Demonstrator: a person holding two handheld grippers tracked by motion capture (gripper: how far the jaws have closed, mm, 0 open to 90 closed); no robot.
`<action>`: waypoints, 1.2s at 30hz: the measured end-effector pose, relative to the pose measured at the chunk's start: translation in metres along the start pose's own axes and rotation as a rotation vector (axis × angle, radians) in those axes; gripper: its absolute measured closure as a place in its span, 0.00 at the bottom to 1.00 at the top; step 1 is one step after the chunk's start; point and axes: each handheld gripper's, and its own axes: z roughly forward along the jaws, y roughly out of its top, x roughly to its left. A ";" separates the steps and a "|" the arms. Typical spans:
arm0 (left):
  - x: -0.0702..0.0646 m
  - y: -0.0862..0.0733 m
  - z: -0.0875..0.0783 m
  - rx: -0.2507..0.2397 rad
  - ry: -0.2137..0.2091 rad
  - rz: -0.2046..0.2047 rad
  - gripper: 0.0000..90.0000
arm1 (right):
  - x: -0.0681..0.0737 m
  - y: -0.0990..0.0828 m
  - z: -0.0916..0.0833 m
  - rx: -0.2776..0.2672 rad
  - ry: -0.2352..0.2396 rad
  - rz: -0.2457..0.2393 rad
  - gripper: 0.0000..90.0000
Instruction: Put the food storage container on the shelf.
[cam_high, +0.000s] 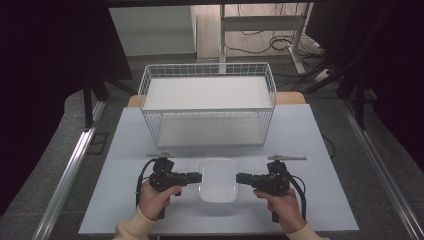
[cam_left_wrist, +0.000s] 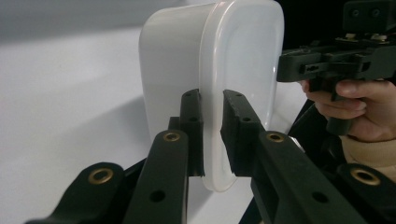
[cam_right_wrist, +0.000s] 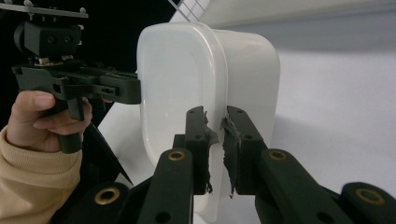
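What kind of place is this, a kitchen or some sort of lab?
Probably a lab or recording workspace: a pale table framed by metal rails, black curtains at the sides, loose cables on the floor behind a white wire basket.

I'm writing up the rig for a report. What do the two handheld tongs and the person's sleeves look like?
Both the left tongs and right tongs are matte black, pistol-gripped, with brass-coloured pivot rivets, a grey plate on top and a black trailing cable. The right tongs' pads look frayed. The sleeves are cream knit.
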 end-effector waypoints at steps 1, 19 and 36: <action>-0.002 0.001 -0.002 -0.007 0.002 0.007 0.89 | 0.000 0.000 0.000 0.000 0.000 0.000 0.89; -0.023 0.015 -0.018 -0.050 0.025 0.123 0.89 | 0.021 0.018 -0.015 -0.058 -0.001 -0.151 0.89; -0.034 0.040 -0.033 -0.087 0.025 0.179 0.90 | 0.034 0.048 -0.025 -0.094 0.014 -0.230 0.89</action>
